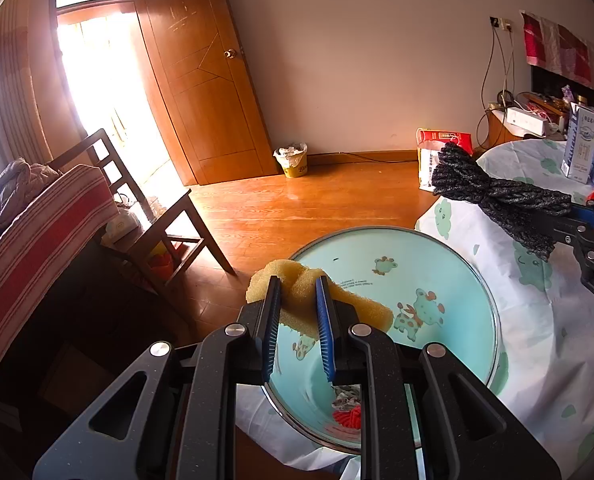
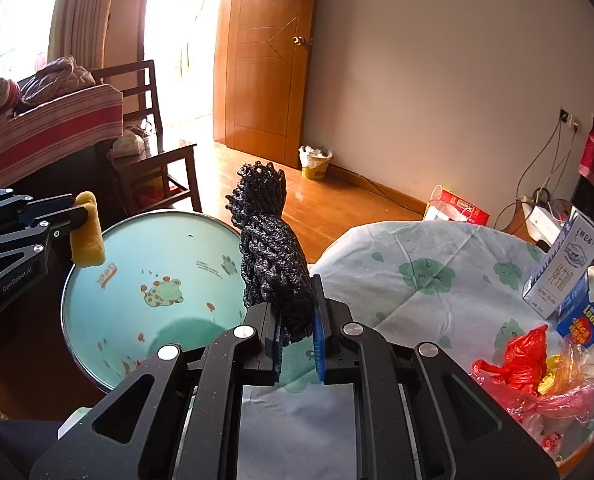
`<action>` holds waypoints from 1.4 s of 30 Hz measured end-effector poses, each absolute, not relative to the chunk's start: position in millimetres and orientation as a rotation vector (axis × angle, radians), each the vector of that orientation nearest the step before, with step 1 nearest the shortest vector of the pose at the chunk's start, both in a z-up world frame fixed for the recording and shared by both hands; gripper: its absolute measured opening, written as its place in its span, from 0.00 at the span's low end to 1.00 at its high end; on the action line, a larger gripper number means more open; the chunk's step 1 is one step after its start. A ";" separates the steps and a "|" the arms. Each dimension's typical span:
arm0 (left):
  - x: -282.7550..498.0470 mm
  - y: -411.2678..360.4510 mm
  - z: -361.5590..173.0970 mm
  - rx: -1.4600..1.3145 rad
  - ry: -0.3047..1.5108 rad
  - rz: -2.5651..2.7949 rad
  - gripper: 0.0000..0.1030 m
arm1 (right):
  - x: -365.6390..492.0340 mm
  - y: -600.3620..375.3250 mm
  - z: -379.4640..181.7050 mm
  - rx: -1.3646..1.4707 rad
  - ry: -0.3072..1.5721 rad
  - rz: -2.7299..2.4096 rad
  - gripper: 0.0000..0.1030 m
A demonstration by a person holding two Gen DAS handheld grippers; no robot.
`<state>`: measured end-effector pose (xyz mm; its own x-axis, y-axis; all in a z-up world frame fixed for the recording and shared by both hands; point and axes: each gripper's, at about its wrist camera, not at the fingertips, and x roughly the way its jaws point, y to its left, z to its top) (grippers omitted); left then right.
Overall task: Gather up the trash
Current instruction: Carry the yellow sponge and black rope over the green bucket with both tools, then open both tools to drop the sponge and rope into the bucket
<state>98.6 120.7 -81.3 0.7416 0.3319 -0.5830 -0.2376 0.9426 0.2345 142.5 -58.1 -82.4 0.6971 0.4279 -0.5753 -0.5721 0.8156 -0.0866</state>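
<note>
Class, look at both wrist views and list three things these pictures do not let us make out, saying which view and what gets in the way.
1. Left wrist view: the crumpled items in the basin are mostly hidden behind the left tool holding the sponge.
2. Right wrist view: the lower end of the black mesh bundle is hidden between the right tool fingers.
3. Both views: the contents of the yellow bin by the wall are too small to identify.

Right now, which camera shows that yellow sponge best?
The left wrist view: the yellow sponge fills the centre, squeezed between the left tool's blue pads above the basin. The right wrist view shows it small, end-on, near the frame's left edge.
</note>
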 end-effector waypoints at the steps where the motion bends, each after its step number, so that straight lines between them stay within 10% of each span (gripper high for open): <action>1: 98.6 120.8 -81.3 0.148 0.667 0.313 0.17 | 142.2 -58.3 -82.4 -0.268 0.568 0.566 0.13; 42: 99.6 121.7 -82.0 0.134 0.677 0.307 0.22 | 131.6 -47.3 -82.9 -0.320 0.544 0.633 0.13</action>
<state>99.6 121.7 -82.0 0.7369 0.3221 -0.5944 -0.2356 0.9465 0.2208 131.6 -47.3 -82.9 0.6739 0.4710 -0.5693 -0.6337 0.7646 -0.1175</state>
